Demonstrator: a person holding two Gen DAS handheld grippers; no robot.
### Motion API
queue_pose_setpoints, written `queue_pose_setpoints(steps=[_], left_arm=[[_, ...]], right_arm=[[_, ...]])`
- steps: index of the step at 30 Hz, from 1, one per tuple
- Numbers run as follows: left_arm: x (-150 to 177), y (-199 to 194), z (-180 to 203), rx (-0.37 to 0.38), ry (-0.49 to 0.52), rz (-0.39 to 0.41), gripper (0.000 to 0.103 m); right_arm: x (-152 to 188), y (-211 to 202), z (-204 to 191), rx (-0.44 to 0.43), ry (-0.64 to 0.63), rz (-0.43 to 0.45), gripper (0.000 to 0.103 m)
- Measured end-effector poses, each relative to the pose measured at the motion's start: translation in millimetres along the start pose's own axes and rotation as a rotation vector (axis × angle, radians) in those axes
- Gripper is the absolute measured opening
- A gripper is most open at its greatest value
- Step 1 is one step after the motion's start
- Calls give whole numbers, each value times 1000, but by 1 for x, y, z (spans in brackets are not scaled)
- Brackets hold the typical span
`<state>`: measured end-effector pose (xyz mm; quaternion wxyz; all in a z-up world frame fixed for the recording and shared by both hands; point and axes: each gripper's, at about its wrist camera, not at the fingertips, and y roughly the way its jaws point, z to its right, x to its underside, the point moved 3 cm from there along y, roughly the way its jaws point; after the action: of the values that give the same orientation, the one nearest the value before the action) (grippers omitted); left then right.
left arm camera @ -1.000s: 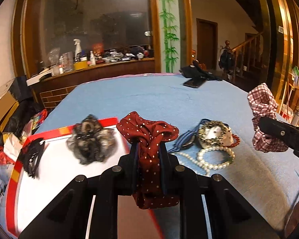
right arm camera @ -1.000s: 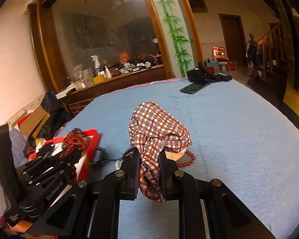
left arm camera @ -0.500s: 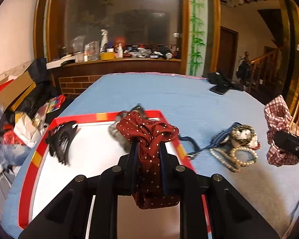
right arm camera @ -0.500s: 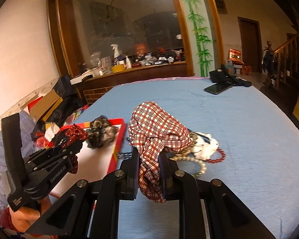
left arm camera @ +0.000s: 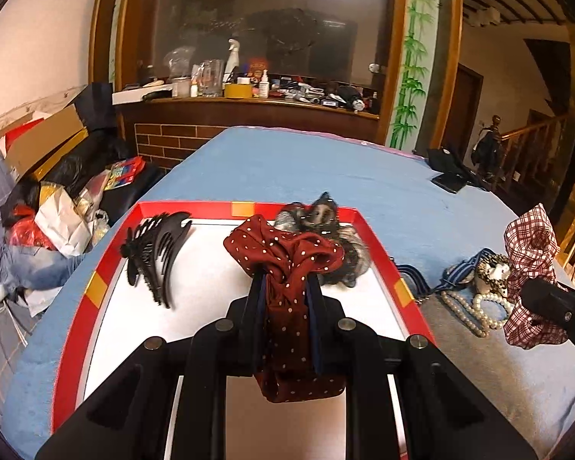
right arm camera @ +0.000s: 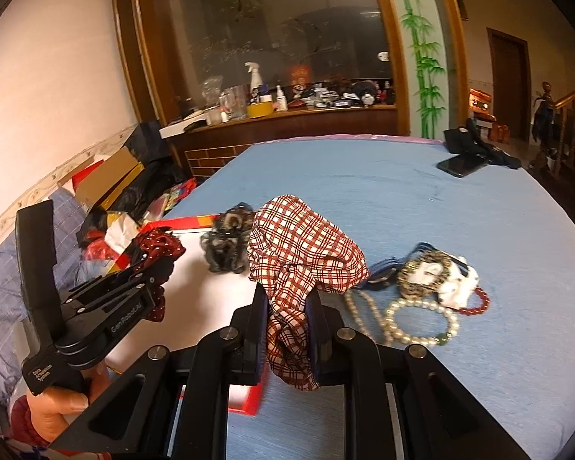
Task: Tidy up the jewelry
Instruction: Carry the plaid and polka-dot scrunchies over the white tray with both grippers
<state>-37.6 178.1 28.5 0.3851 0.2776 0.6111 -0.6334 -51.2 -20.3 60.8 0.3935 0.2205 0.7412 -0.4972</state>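
While your left gripper (left arm camera: 285,303) pinches the dotted red scrunchie (left arm camera: 287,257) over the red-rimmed tray (left arm camera: 379,245), your right gripper (right arm camera: 287,318) clamps the plaid scrunchie (right arm camera: 301,253) just beside that tray's right rim. Let go too early and the plaid one likely lands on the rim or the blue cloth (right arm camera: 441,207). The dark scrunchie (left arm camera: 337,230) crowds the tray's far right corner and the black claw clip (left arm camera: 153,253) its left side; bare floor lies between them, toward you

Dim warm light, fisheye-warped edges
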Motion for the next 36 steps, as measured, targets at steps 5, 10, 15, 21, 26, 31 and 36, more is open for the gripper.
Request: queue_pose_setpoints(steps=[5,10,15,21,26,31,36], left_arm=[[0,4,-15,-10,-35,-21,18],[-1,11,-31,-37,-71,-53,18],[2,24,-55,-39,-146,-122,18],[7,35,-69,-22,-198,-177,18],[11,40,-69,-16,-205,-208,18],[11,42,-68,-27,-200,-216,18],[12,43,-68,-30,-197,-226,18]], right_arm=[[-4,13,-13,-37,-13,-24,20],[-4,30,-29,-72,-23,-65,20],[-1,49,-44,-105,-30,-113,20],[0,76,-56,-139,-21,-173,20],[2,94,-61,-151,-15,-213,20],[3,109,-64,-154,-3,-238,21],[1,125,-63,-147,11,-268,23]])
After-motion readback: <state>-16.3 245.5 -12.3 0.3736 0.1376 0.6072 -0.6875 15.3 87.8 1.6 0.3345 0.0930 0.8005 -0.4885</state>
